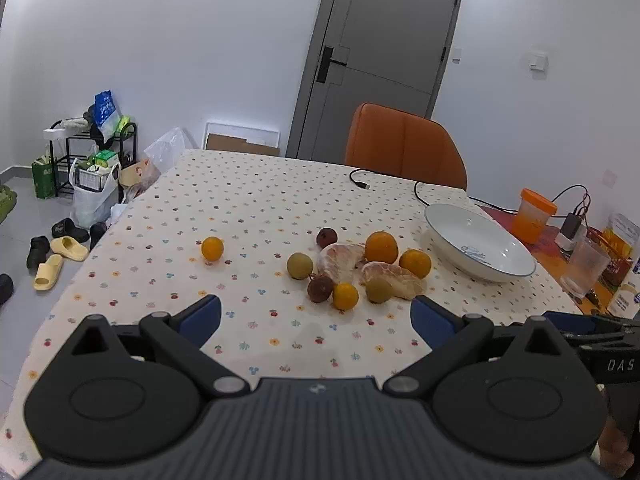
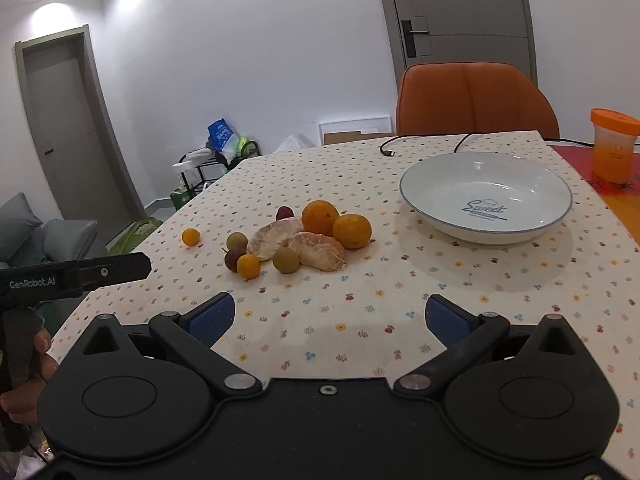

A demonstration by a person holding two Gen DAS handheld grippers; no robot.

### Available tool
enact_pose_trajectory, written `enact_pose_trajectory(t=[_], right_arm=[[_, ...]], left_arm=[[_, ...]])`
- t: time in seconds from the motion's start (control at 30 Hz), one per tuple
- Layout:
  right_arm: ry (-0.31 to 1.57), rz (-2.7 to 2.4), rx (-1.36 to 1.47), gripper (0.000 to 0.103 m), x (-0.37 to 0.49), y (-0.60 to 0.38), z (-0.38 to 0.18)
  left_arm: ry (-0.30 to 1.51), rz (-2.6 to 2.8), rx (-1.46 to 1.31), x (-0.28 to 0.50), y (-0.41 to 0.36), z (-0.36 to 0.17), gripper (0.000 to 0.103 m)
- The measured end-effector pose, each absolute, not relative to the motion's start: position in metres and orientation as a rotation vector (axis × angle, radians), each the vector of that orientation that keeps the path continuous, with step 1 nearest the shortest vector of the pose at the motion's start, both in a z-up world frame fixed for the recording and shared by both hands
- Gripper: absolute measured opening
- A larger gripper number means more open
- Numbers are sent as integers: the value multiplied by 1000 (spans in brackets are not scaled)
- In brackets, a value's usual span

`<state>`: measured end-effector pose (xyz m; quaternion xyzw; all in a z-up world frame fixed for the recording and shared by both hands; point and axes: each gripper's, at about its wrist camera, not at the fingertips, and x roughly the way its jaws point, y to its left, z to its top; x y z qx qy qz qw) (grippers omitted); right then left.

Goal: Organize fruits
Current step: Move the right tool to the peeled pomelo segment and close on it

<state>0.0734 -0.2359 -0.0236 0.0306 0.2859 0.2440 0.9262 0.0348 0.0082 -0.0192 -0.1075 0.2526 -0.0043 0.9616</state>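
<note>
The left gripper (image 1: 316, 312) hangs above the near part of the worktop (image 1: 248, 208) with its blue-padded fingers (image 1: 202, 316) spread wide, nothing between them and nothing touched. The right gripper (image 2: 330, 316) is in the same attitude, its fingers (image 2: 446, 320) far apart and bare over the flower-print cloth.

The fruit lies loose on the cloth ahead of both grippers, left of the white plate (image 2: 486, 200), which holds nothing. Two peeled pomelo segments (image 2: 308, 246) sit in the middle of the cluster, with a large orange (image 2: 320, 216) and a second orange (image 2: 352, 230) touching each other behind them. Two greenish round fruits (image 2: 286, 260), two dark reddish ones (image 2: 232, 260) and a small orange fruit (image 2: 248, 266) crowd around the segments. One small orange fruit (image 1: 212, 248) sits alone, well apart to the left.

The plate bears the word "Sweet" in dark script. The left device's side, seen from the right wrist, reads "GenRobot.AI" (image 2: 32, 282); the right device, at the edge of the left wrist view, shows "DAS" (image 1: 620, 365). An orange-lidded cup (image 2: 614, 146) stands beyond the plate.
</note>
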Motion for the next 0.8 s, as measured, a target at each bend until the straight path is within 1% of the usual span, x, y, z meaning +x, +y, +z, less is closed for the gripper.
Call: enact_pose_trajectory(t=[0.2,0.27,0.4,0.6,0.67,0.77,0.8], right_arm=[[607,499,52,103,94,-230,-34],[615,503,48,103,100,-227,-39],[603,529,21,102,111,-221,-46],[568,526,0,95,122,-217,-45],[572,536,6,89,126,-217,-46],[584,544,3,85,133,-215,-47],[584,551,-2,84,135,-214,-48]], left_arm=[[474,6,-198,51,5,-25,100],[466,21,-189,60,4,-26,97],[463,13,-217,75,8,-28,95],[478,13,-226,84,17,-33,89],[485,14,-229,85,19,-35,83],[498,10,-240,87,21,-39,78],[503,12,-245,88,23,-41,78]])
